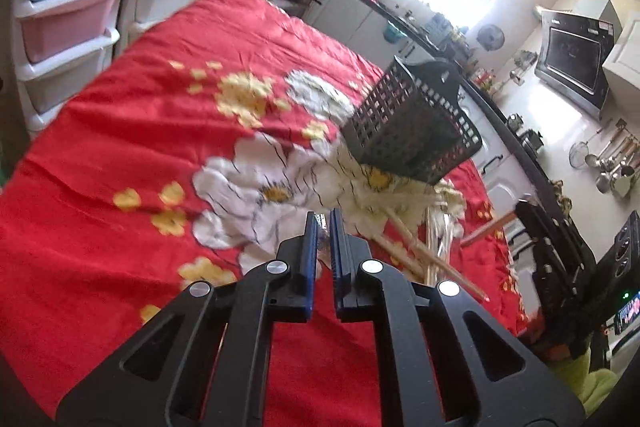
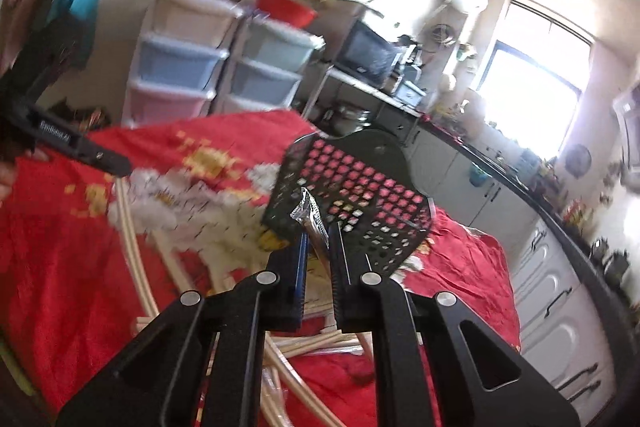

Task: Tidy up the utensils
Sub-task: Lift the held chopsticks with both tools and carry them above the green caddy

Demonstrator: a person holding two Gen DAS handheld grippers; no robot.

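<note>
A black perforated utensil basket (image 1: 412,131) stands on the red flowered cloth (image 1: 120,155); it also shows in the right wrist view (image 2: 360,195). Wooden chopsticks (image 1: 416,247) and clear-wrapped utensils lie in a loose pile in front of the basket. My left gripper (image 1: 323,223) is shut on a thin silvery wrapped item just above the pile. My right gripper (image 2: 318,231) is shut on a silvery wrapped utensil (image 2: 310,215) and holds it up against the near side of the basket. More chopsticks (image 2: 132,227) lie on the cloth below it.
Stacked plastic drawer units (image 1: 72,7) stand beyond the table's far left. A kitchen counter (image 1: 500,115) with white cabinets runs along the right. The other gripper's body (image 2: 72,143) reaches in from the left in the right wrist view.
</note>
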